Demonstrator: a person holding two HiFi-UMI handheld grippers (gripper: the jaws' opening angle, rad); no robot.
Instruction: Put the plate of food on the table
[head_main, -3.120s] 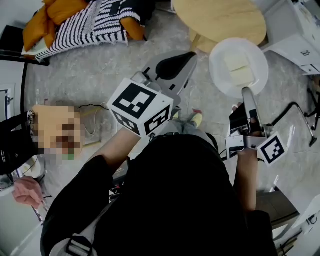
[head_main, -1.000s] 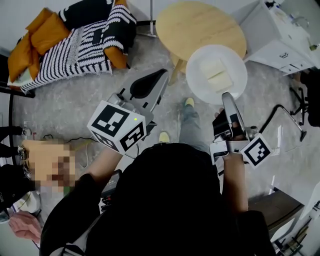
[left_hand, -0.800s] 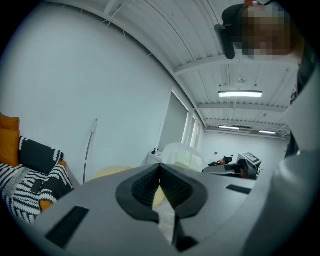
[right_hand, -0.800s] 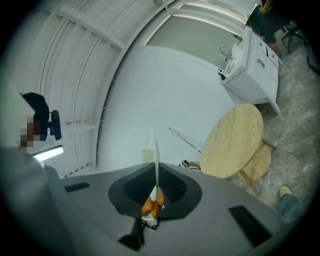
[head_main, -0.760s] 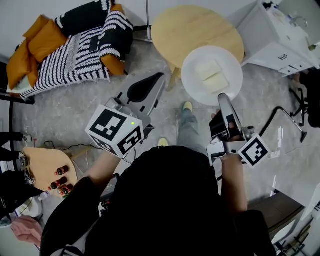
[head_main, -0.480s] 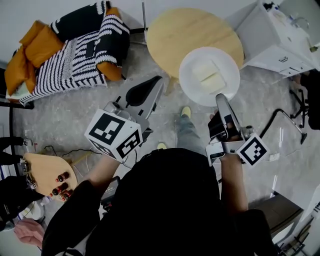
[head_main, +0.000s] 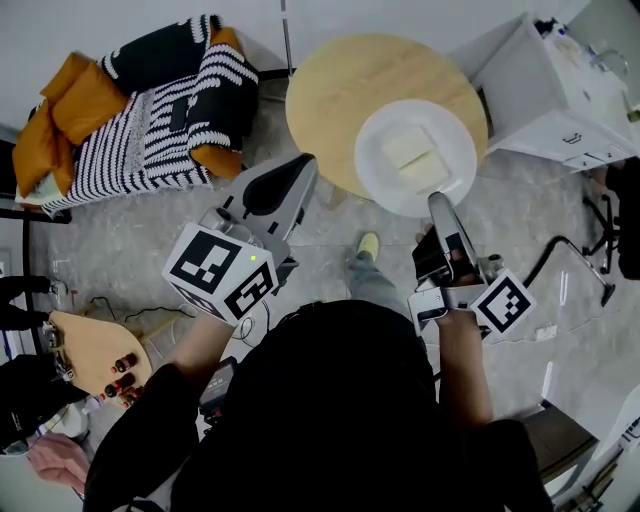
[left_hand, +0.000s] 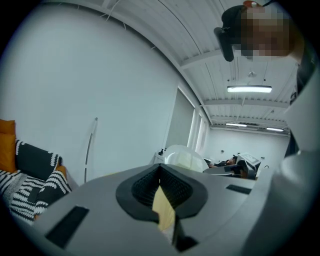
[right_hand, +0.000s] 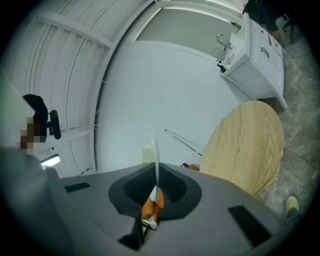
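The plate (head_main: 447, 133) is up in the air, clamped by its near rim. It is a white round one with two pale slices of food (head_main: 410, 158) lying side by side on it. From the head view it overlaps the near-right edge of the round wooden table (head_main: 340, 90). In the right gripper view I see the rim edge-on while the tabletop shows its face, so the plate is held above the wood, not resting on it.

The right gripper (head_main: 438, 204) has its claw closed on that rim, with the thin white edge pinched between the dark pads and running straight out ahead of them. A hand is wrapped round the handle behind, just ahead of the marker cube.

The left gripper (head_main: 294, 173) is over to my left, near the table's near-left edge and well apart from the plate. Its claw is drawn together with nothing in it — only a pale sliver shows past the pads in its own view.

Below, between the two grippers, one yellowish shoe (head_main: 368, 243) stands on the grey mottled floor (head_main: 150, 230). Further left there is a seat with a black-and-white striped blanket (head_main: 150, 130) and orange cushions (head_main: 55, 110). A white cabinet (head_main: 560, 90) stands just right of the table — and low at the left edge sits a small wooden board with little bottles (head_main: 118, 372).
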